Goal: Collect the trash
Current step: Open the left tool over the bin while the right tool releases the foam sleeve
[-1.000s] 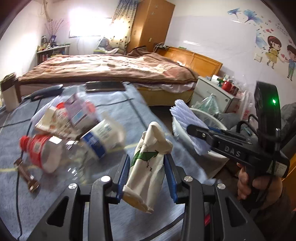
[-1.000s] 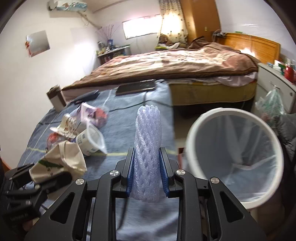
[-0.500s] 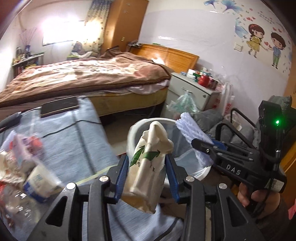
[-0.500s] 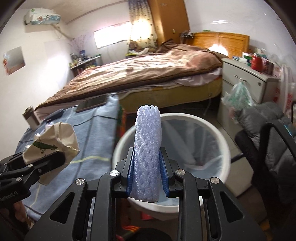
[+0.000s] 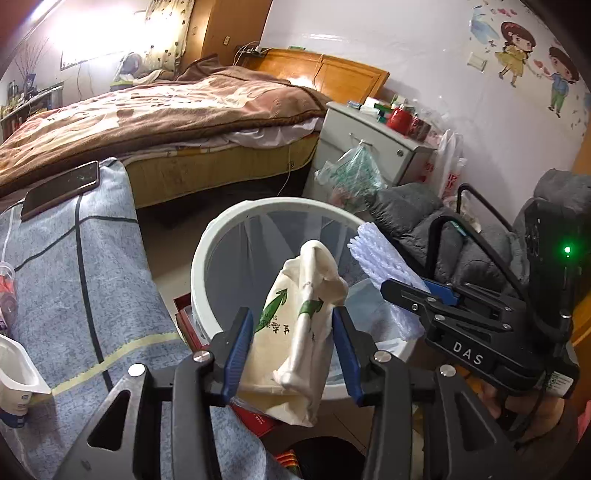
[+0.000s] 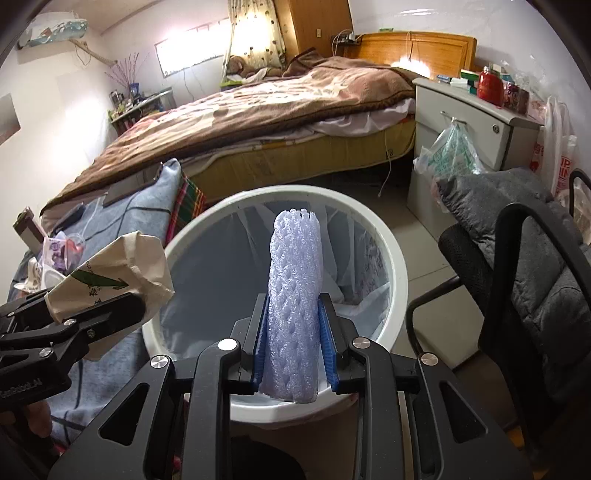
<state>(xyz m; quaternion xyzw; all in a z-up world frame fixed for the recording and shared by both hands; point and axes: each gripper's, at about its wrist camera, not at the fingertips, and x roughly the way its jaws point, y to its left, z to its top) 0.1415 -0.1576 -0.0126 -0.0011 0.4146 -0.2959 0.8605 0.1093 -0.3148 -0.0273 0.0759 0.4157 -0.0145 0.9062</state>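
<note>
Pretty clearly somebody's lived-in bedroom at home: a big bed (image 6: 280, 110) with a rumpled brown blanket and a wooden headboard (image 6: 417, 46) fills the far side, with a tall wooden wardrobe (image 6: 317, 26) and a curtained window (image 6: 255, 33) behind it. On the right sits a cluttered white nightstand (image 6: 469, 122), and cartoon kid stickers (image 5: 532, 55) decorate the right wall. A lined white trash bin (image 6: 391, 254) stands on the near tiled floor.
</note>
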